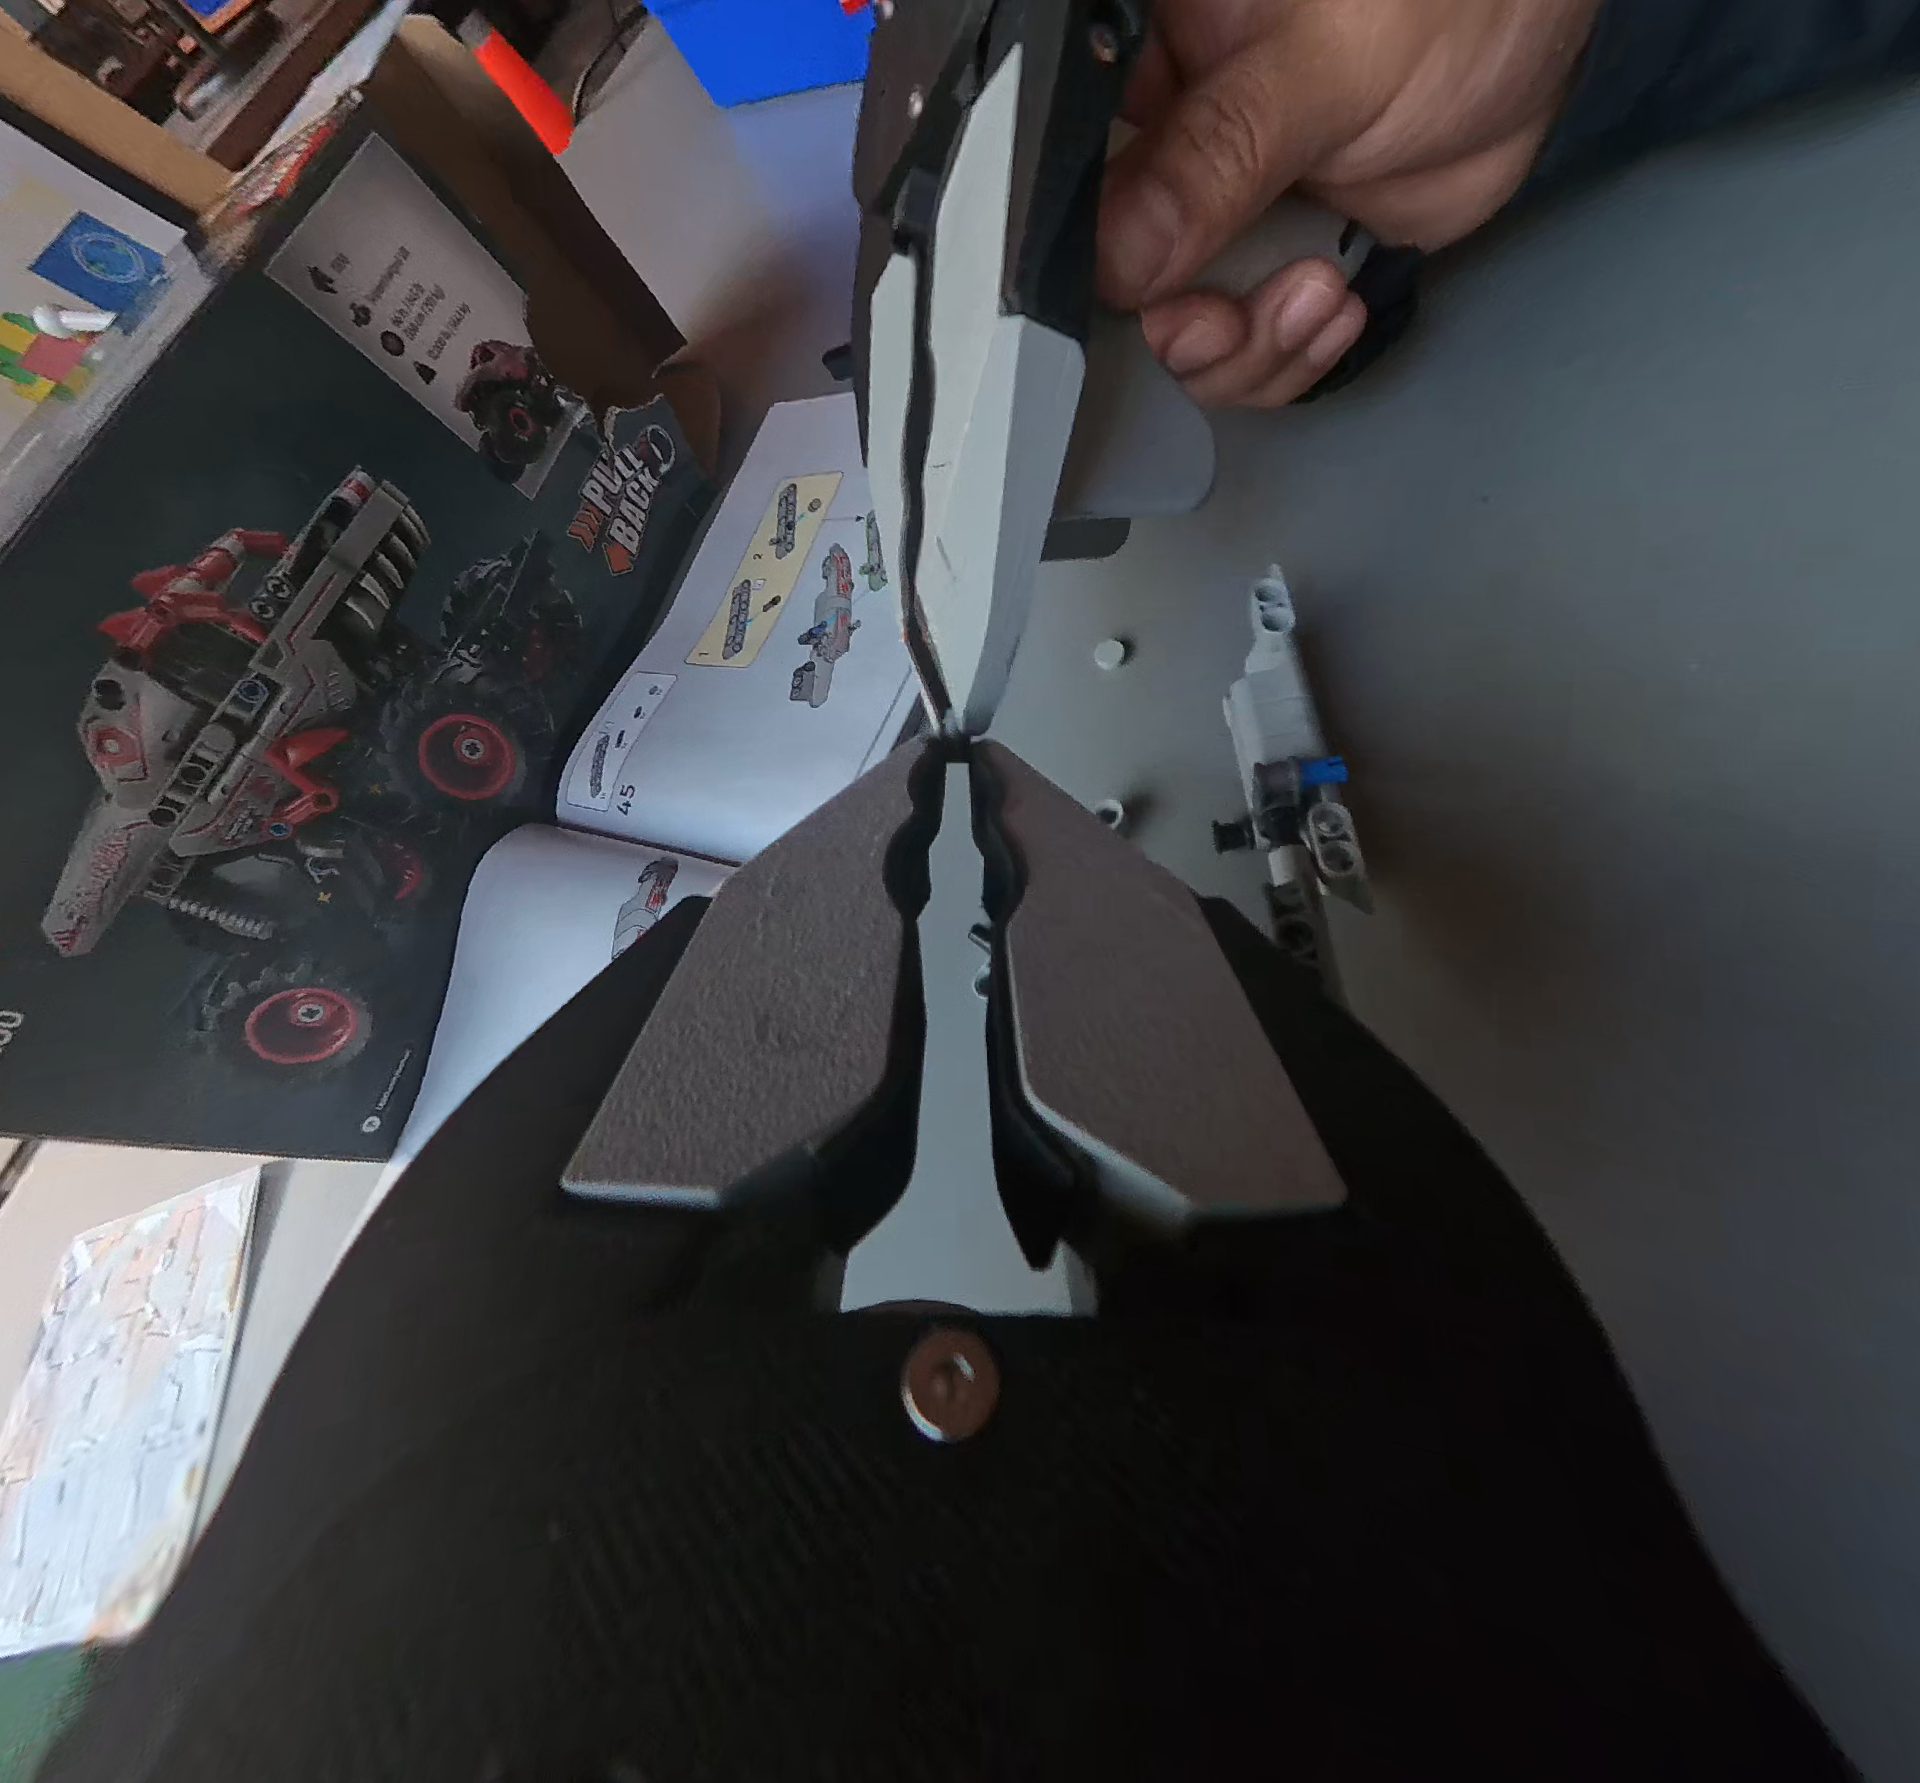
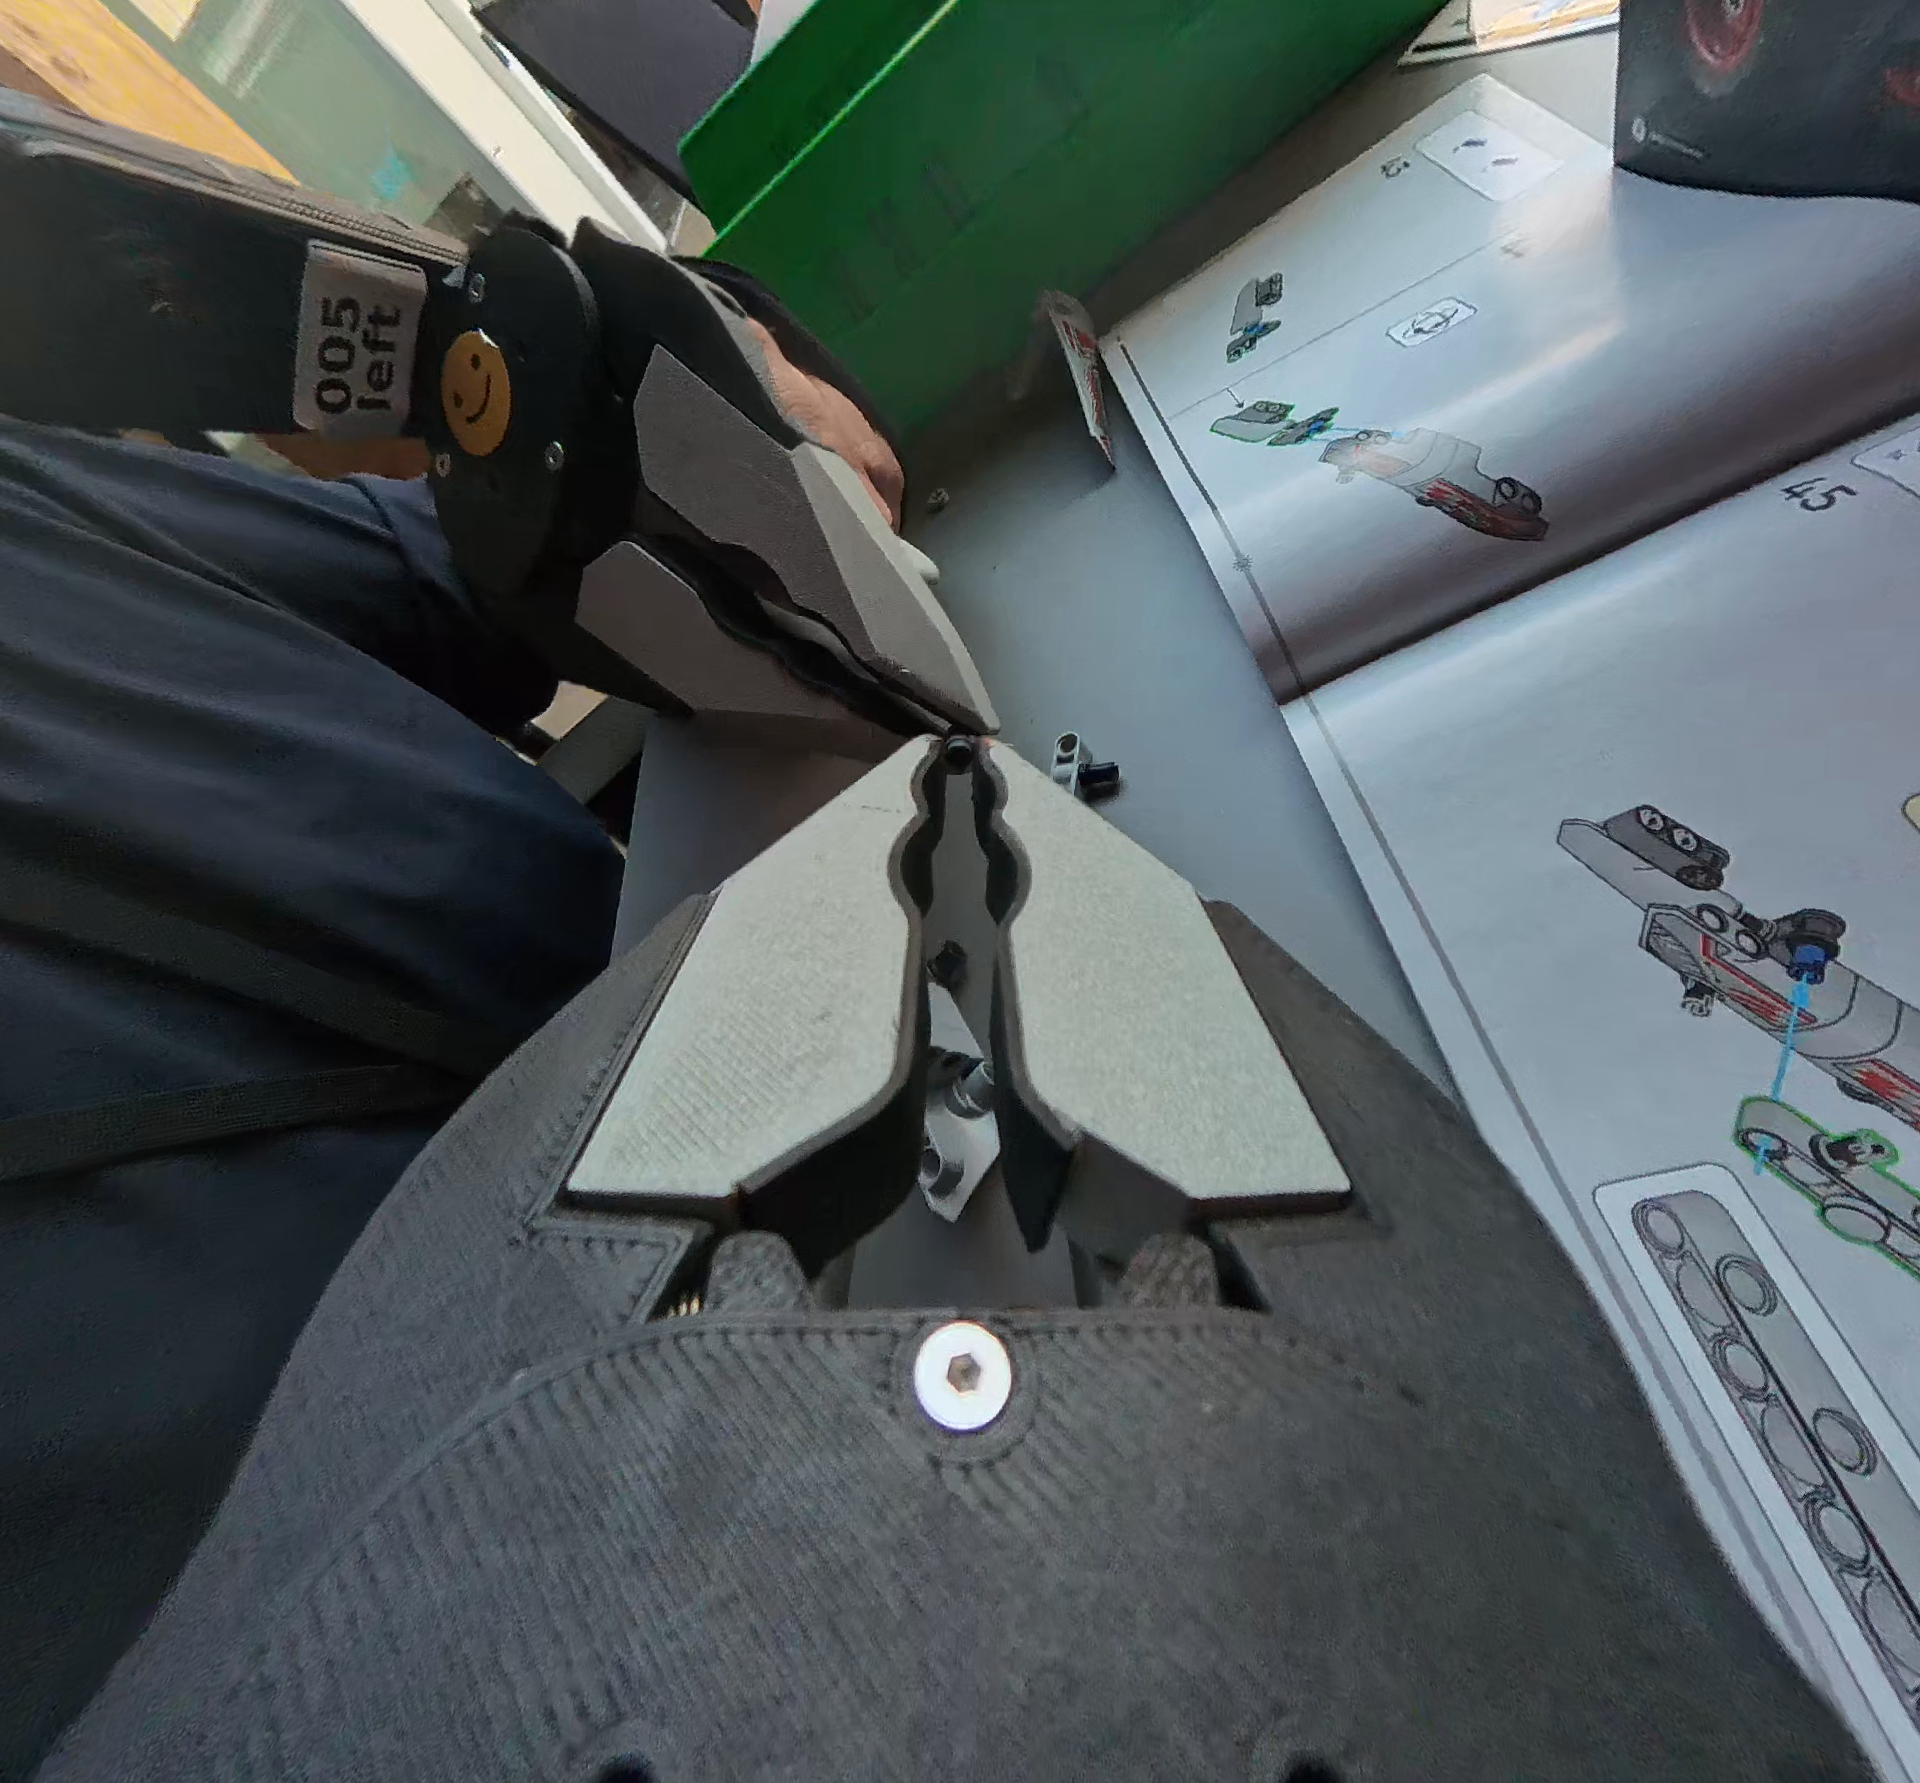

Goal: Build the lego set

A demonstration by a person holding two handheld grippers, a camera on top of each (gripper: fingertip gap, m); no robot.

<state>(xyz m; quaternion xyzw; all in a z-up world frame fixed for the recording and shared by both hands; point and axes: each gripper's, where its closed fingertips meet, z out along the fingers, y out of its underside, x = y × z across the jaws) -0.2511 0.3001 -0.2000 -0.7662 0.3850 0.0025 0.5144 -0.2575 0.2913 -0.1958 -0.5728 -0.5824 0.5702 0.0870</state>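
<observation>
My right gripper (image 2: 956,748) is shut on a small black pin (image 2: 956,749) held above the grey table (image 2: 1049,590). My left gripper (image 1: 951,746) is shut, and its tips touch the right gripper's tips at the pin; whether it also grips the pin is hidden. In the left wrist view the right gripper (image 1: 948,720) comes down from above. In the right wrist view the left gripper (image 2: 979,725) comes in from the left. A partly built white and grey lego assembly (image 1: 1278,777) with a blue pin lies on the table to the right.
The open instruction booklet (image 1: 748,653) (image 2: 1558,590) lies beside the grippers, with the dark set box (image 1: 260,694) behind it. A green box (image 2: 1039,102) stands at the back. A grey connector with a black pin (image 2: 1081,767) and a small round white piece (image 1: 1110,653) lie loose. My left and right fingertips are right by each other.
</observation>
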